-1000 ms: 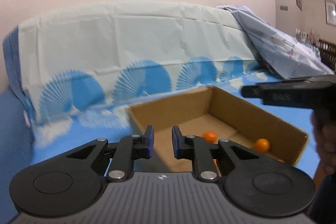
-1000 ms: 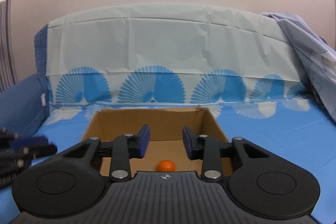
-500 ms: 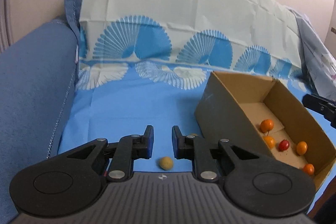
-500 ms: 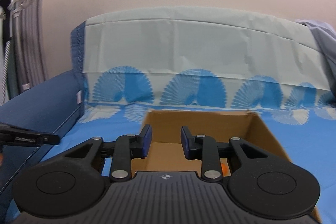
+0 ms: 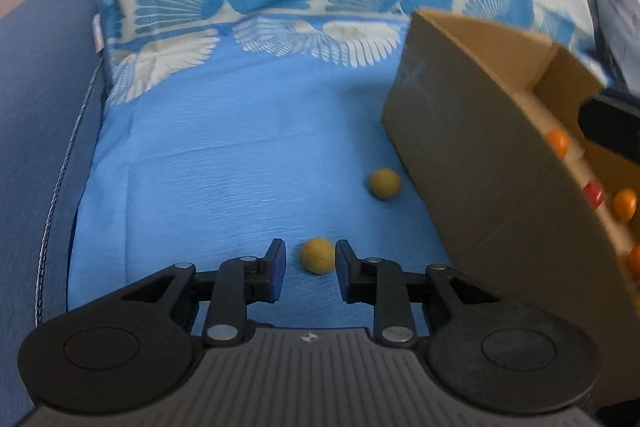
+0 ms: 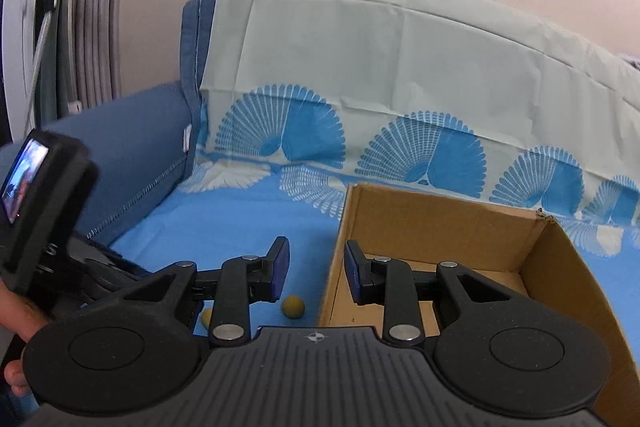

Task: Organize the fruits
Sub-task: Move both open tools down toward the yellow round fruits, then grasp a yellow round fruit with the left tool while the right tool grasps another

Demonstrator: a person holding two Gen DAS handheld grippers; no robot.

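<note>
Both my grippers look alike — the left gripper (image 5: 308, 275) and the right gripper (image 6: 313, 271) each have matte black linkage arms ending in blue-faced pads (image 5: 277, 269), silver pivot screws (image 5: 219, 329), two round black discs and a grey ribbed plate with a small emblem in the middle. At the left edge of the right view, my left hand (image 6: 22, 323) shows bare skin — beside a black housing with a small lit screen (image 6: 20, 183).
</note>
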